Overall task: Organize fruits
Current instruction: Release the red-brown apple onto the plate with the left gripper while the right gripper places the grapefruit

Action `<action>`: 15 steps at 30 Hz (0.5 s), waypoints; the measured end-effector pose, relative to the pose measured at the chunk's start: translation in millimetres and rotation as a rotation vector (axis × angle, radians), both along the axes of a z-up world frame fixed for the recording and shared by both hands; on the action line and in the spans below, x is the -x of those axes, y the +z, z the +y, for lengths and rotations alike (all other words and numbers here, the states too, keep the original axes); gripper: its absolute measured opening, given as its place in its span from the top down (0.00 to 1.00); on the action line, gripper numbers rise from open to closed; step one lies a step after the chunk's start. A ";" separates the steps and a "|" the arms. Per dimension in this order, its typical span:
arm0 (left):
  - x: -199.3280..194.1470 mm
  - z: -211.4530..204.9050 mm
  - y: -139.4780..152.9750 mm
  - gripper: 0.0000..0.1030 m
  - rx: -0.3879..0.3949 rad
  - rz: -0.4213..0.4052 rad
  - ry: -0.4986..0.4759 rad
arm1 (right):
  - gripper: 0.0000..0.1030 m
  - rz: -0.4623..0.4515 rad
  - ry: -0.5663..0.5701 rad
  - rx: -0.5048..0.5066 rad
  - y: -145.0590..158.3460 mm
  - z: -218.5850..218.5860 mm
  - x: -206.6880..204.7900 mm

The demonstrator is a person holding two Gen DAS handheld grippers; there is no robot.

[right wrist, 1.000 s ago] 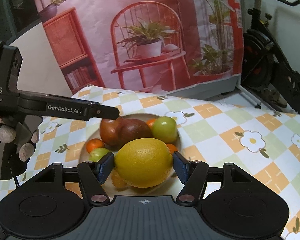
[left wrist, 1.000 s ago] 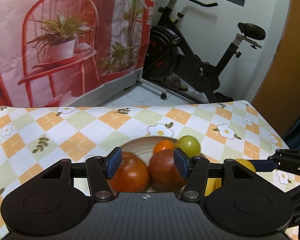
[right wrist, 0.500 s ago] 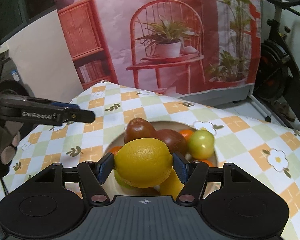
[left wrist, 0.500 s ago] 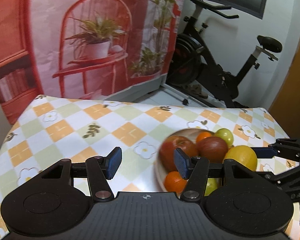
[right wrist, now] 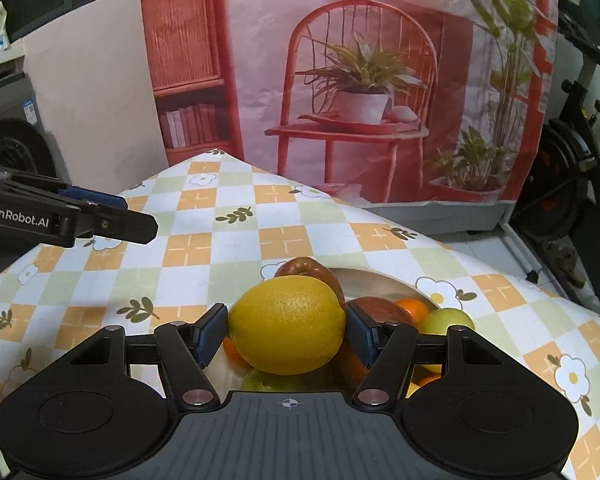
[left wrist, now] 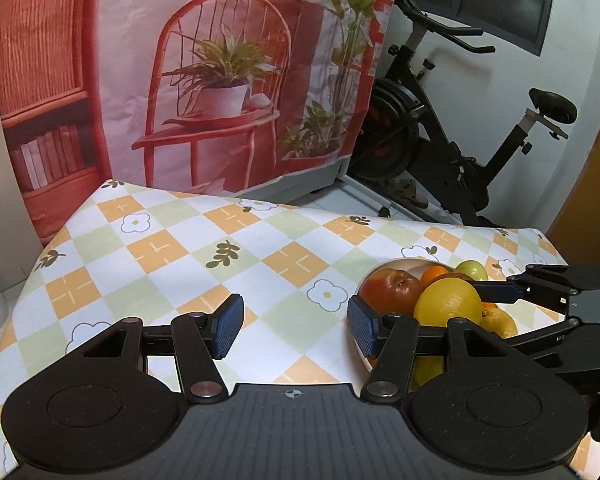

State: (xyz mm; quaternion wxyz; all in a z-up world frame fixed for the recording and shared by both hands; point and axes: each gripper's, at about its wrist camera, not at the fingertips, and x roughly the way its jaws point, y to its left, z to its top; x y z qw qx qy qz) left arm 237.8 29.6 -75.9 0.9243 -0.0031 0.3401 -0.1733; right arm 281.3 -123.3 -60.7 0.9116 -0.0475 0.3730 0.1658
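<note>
1. Right gripper (right wrist: 287,330): clamped on the yellow lemon (right wrist: 287,323), blue pads pressing both its sides, held just above the fruit bowl (right wrist: 384,280).
2. Left gripper (left wrist: 295,322): jaws apart, nothing between them, over bare checked tablecloth (left wrist: 188,252) left of the bowl.
3. Bowl holds a red apple (left wrist: 388,290), small oranges, a green fruit (right wrist: 446,320).

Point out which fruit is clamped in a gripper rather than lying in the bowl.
The large yellow lemon, pinched between the right gripper pads above the bowl; the red apples, oranges and green fruit lie loose inside.
</note>
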 end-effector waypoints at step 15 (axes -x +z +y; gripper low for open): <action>5.8 0.9 -4.7 0.42 -0.001 0.015 0.000 | 0.41 -0.032 -0.021 0.012 6.5 -1.3 5.5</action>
